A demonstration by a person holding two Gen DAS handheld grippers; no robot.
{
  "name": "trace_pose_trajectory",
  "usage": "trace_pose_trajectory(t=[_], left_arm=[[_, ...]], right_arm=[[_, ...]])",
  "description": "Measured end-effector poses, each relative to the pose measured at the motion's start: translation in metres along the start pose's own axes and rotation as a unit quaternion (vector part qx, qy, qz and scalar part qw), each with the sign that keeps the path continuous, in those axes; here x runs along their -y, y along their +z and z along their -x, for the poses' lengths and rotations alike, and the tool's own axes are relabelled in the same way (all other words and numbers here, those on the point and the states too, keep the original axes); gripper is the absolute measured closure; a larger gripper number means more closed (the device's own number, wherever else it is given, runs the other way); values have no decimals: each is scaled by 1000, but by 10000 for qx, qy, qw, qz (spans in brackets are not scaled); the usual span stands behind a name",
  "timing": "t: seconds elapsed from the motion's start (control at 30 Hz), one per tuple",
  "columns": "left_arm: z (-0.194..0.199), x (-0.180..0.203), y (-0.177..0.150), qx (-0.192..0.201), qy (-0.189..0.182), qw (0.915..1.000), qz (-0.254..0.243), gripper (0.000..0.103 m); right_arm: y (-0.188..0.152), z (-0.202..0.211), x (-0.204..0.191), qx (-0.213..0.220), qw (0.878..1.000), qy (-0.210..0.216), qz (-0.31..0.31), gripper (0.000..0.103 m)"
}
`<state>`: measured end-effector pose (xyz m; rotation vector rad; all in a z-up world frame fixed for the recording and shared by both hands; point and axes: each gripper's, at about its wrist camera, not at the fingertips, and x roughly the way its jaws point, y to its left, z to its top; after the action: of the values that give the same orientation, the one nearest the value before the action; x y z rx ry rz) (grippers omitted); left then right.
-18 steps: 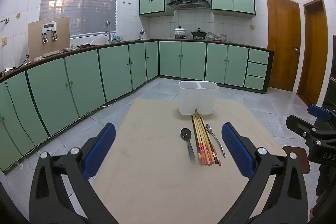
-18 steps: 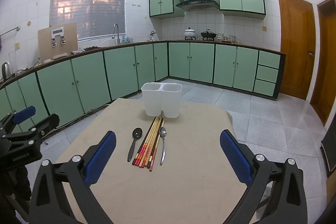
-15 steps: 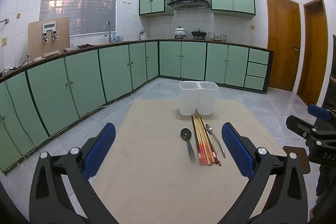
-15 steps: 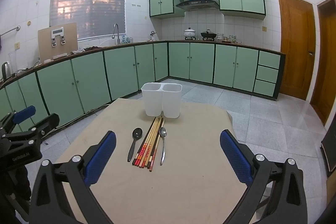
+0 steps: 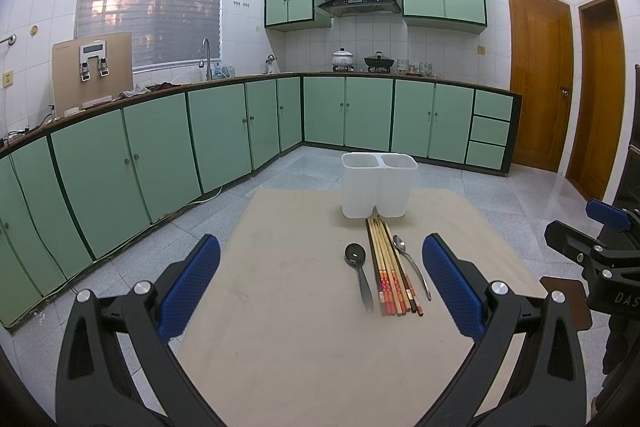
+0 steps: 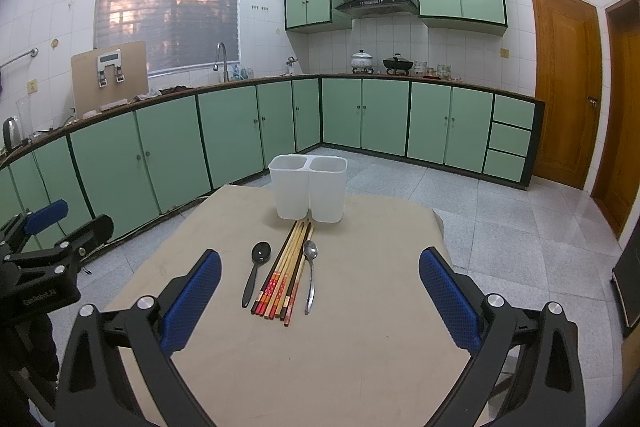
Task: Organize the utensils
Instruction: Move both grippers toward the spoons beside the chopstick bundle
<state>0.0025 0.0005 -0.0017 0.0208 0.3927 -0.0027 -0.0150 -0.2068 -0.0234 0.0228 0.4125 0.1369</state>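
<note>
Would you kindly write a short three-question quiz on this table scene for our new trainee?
1. True or false: the white container already holds a utensil.
2. What lies between the black spoon and the metal spoon? A forks, B chopsticks, C knives.
3. Fill in: the left gripper and the right gripper both stand ___ above the table.

Key: 1 false, as far as the views show; 2 B; 3 open.

Matt beige table (image 6: 360, 347), faintly smudged; translucent white plastic holder (image 6: 308, 193), smooth. Wooden chopsticks (image 6: 286, 269) with red painted ends, glossy black plastic spoon (image 6: 258, 269), shiny metal spoon (image 6: 310, 275). Textured blue pads (image 6: 448, 301) on matt black plastic gripper frames; glossy floor tiles (image 6: 520, 227).
</note>
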Motion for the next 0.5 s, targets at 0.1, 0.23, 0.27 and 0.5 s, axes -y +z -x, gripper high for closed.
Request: trace_pose_trajectory(t=[0.1, 0.23, 0.27, 0.5], left_arm=[[-13, 0, 0, -91, -9, 10000, 16, 5], [-40, -11, 0, -441, 86, 9990, 31, 5], [-48, -14, 0, -555, 112, 9984, 44, 5], [-115, -40, -9, -1211, 276, 9920, 205, 5]], right_arm=[[-3, -12, 4, -154, 9999, -53, 8, 6], [-4, -41, 5, -465, 9986, -129, 198, 6], [-4, -47, 5, -527, 9982, -139, 264, 6], [-6, -120, 11, -1186, 9924, 286, 186, 6]])
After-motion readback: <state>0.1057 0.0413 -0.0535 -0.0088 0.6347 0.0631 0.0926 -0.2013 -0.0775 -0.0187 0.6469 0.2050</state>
